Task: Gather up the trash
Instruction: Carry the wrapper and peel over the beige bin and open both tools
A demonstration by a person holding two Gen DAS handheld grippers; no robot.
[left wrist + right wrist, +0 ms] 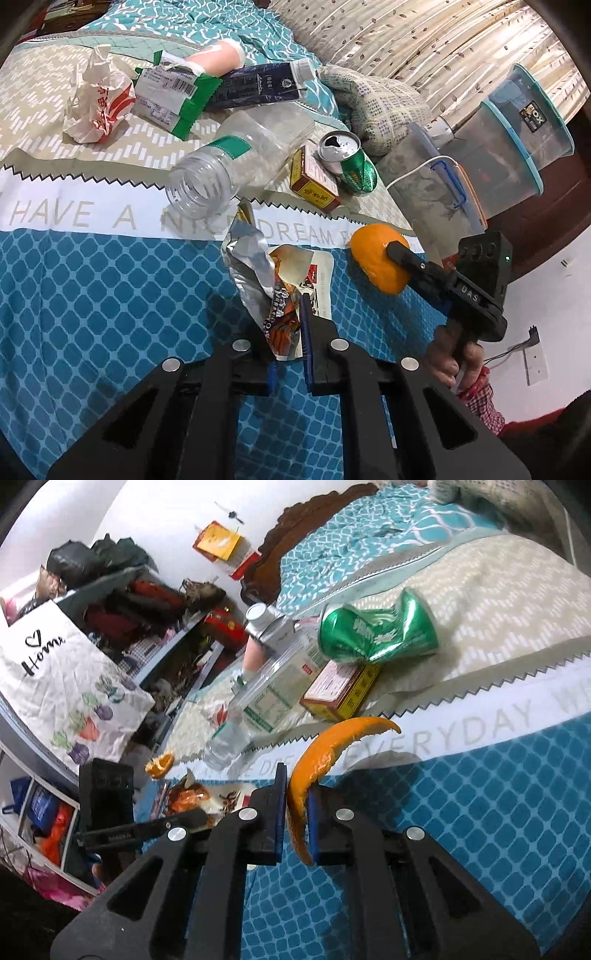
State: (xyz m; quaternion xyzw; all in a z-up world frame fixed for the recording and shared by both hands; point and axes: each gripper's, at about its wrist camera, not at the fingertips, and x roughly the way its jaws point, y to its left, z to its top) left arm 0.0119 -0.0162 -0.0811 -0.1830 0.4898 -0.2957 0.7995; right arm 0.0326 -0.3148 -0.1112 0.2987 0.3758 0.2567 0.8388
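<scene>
The trash lies scattered over a bed (92,295) spread with a blue patterned cover, and the crushed green can (376,635) serves well as a marker for the rest. The right gripper (297,805) is clamped on a curved strip of orange peel (314,753), which stands up between its blue pads on the near side of the can, out over the blue part of the cover. The left gripper (286,325) is closed on a torn snack wrapper (266,280) with a silver foil lining, also on the near side of the can and off to the left of the peel. Touching the can on its near side is a small red and yellow box (314,181). An empty clear plastic bottle (229,166) lies on its side just left of that box. Beyond the bottle, farther from the can, sit a dark blue carton (258,86), a green and white wrapper (173,96) and a crumpled white and red paper bag (98,103). To the right of the can stand stacked clear plastic containers (517,140).
</scene>
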